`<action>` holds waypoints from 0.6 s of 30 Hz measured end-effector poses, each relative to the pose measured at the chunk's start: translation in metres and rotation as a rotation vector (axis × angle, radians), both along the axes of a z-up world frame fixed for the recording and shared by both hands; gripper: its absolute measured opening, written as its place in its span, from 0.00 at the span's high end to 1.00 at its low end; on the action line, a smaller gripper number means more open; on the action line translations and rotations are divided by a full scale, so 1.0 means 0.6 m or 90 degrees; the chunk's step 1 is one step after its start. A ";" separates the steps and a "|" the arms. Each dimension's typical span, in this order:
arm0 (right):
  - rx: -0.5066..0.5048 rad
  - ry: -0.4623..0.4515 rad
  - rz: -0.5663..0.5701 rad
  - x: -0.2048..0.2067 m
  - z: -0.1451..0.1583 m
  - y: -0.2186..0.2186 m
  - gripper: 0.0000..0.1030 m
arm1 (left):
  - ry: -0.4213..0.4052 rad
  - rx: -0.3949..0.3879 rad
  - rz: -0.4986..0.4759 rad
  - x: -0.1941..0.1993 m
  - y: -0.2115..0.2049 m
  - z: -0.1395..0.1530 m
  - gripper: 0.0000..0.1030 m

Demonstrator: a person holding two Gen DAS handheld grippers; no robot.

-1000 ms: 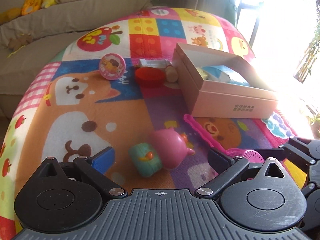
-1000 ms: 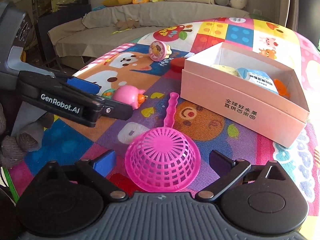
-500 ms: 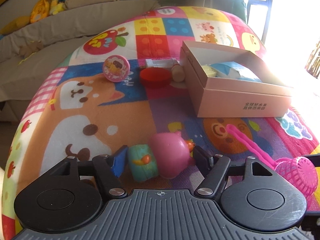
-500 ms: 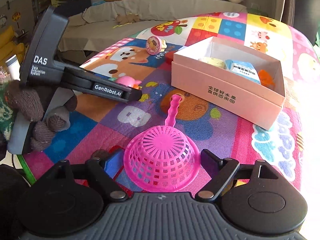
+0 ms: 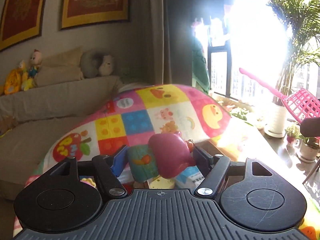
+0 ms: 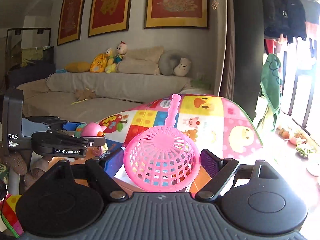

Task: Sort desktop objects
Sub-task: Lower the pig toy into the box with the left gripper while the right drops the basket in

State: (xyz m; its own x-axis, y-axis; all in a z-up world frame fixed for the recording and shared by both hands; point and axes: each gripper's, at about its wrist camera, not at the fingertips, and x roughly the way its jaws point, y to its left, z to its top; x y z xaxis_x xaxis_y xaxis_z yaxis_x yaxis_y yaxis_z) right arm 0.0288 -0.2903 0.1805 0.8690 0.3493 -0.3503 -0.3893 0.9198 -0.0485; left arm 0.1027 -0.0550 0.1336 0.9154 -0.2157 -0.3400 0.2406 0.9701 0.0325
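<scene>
My left gripper [image 5: 161, 159] holds a pink and teal toy [image 5: 170, 154] between its blue pads, lifted clear of the colourful play mat [image 5: 140, 120]; its jaws are opening slightly with the toy still pinched between them. The same toy [image 6: 91, 130] shows at the left of the right wrist view. My right gripper [image 6: 162, 159] is shut on a pink plastic strainer [image 6: 160, 146], mesh bowl between the pads and handle pointing away and up. That strainer [image 5: 302, 108] also hangs at the right edge of the left wrist view. Below the toy lie a blue and white packet [image 5: 190, 178] and a pale round thing [image 5: 162, 183].
A beige sofa [image 6: 112, 86] with plush toys runs behind the mat. Framed pictures [image 6: 176, 4] hang on the wall. A bright window with potted plants [image 5: 276, 120] lies to the right. A person's gloved hand [image 6: 16, 164] holds the left gripper.
The left jaws closed on the pink and teal toy. Both grippers then rose off the mat with the toy and the strainer, and both views tilted up toward the room.
</scene>
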 end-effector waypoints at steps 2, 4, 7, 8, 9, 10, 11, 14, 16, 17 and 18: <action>0.000 0.003 -0.013 0.026 -0.001 0.002 0.19 | 0.026 -0.007 -0.010 0.034 -0.013 -0.019 0.18; -0.007 0.015 -0.037 0.053 -0.008 0.002 0.19 | 0.060 -0.016 -0.002 0.046 -0.014 -0.038 0.15; -0.011 0.044 -0.063 0.089 -0.026 -0.005 0.19 | 0.093 -0.024 -0.002 0.021 0.006 -0.077 0.07; -0.011 0.053 -0.067 0.100 -0.034 -0.006 0.19 | 0.103 -0.015 0.006 0.008 0.014 -0.092 0.07; -0.012 0.061 -0.071 0.113 -0.043 -0.004 0.19 | 0.114 -0.007 0.013 -0.001 0.020 -0.104 0.07; -0.013 0.070 -0.073 0.128 -0.054 0.001 0.19 | 0.127 -0.005 0.019 -0.008 0.026 -0.115 0.07; -0.016 0.078 -0.073 0.143 -0.063 0.007 0.19 | 0.143 -0.005 0.023 -0.016 0.033 -0.127 0.06; -0.030 0.097 -0.074 0.183 -0.097 0.036 0.19 | 0.164 -0.011 0.034 -0.038 0.051 -0.145 0.06; -0.045 0.099 -0.078 0.206 -0.121 0.058 0.19 | 0.167 -0.015 0.040 -0.049 0.059 -0.150 0.06; -0.051 0.102 -0.080 0.216 -0.133 0.067 0.19 | 0.168 -0.017 0.042 -0.052 0.063 -0.152 0.06; -0.052 0.110 -0.082 0.228 -0.145 0.075 0.19 | 0.170 -0.016 0.046 -0.055 0.068 -0.155 0.05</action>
State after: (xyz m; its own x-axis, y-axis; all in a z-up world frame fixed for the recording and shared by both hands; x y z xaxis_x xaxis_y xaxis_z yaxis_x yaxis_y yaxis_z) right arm 0.1658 -0.2455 0.0936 0.8294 0.2031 -0.5204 -0.2776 0.9583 -0.0685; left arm 0.0698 -0.0144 0.0405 0.8077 -0.1650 -0.5660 0.1678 0.9847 -0.0475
